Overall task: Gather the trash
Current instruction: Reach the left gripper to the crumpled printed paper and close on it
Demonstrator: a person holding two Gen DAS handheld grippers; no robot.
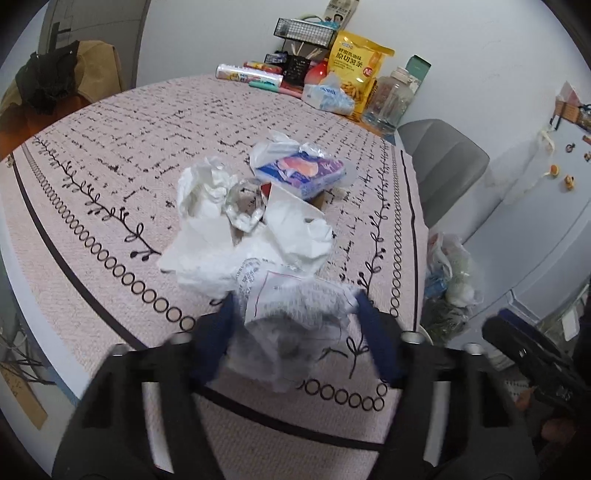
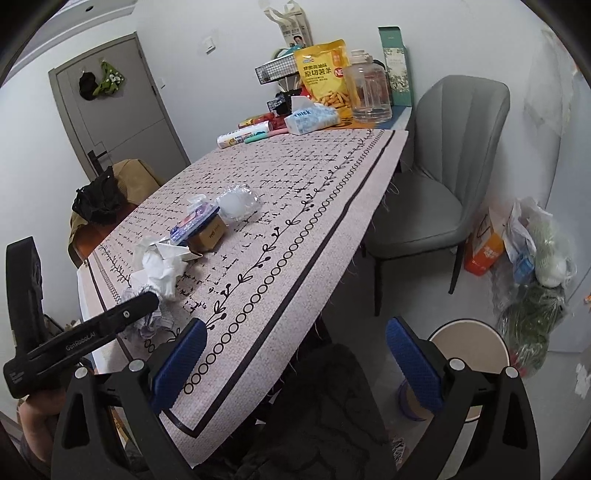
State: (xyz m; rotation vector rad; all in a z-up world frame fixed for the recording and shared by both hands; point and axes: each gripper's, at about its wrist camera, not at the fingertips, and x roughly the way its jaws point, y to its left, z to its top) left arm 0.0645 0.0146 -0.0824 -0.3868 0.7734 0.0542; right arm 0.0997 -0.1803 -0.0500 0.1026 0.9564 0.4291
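A pile of trash lies on the patterned tablecloth (image 1: 92, 155): crumpled white tissues (image 1: 207, 192), a clear plastic wrapper (image 1: 245, 201), a blue and pink packet (image 1: 306, 171) on a small cardboard box (image 2: 208, 230), and a crumpled printed paper (image 1: 295, 310). My left gripper (image 1: 295, 332) has its blue fingers closed on the printed paper near the table's front edge. It also shows in the right wrist view (image 2: 147, 306). My right gripper (image 2: 295, 362) is open and empty, off the table's edge above the floor. A round white trash bin (image 2: 469, 350) stands on the floor under its right finger.
Snack bag (image 1: 360, 70), glass jar (image 1: 391, 99), tissue pack (image 1: 328, 96) and wire rack (image 1: 306, 31) crowd the table's far end. A grey chair (image 2: 439, 177) stands by the table. Plastic bags (image 2: 539, 251) and an orange box (image 2: 484, 247) lie on the floor by the wall.
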